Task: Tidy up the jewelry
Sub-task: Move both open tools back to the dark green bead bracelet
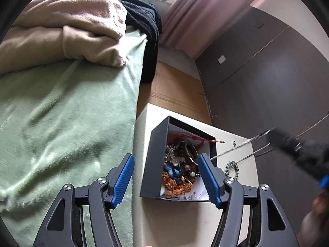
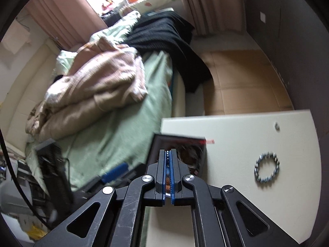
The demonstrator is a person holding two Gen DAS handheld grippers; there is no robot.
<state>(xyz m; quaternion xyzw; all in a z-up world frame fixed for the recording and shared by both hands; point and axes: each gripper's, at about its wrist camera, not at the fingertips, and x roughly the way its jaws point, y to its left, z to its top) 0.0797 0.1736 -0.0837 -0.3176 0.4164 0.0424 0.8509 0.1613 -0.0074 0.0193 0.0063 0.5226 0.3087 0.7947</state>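
Extraction step: right gripper point(image 2: 169, 162) clamped on silver chain point(image 1: 242, 144), drawn taut from black box point(image 1: 156, 154). Left gripper point(image 1: 166, 177) apart, astride box. Next, likely: lay chain near bracelet point(image 2: 267, 167), three o'clock.

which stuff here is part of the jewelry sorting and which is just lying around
Job:
- black box full of tangled jewelry
- silver bracelet on the white table
- beaded chain pinched in right gripper
- small ring
- left gripper, open

Lying about:
- beige blanket
- black knit
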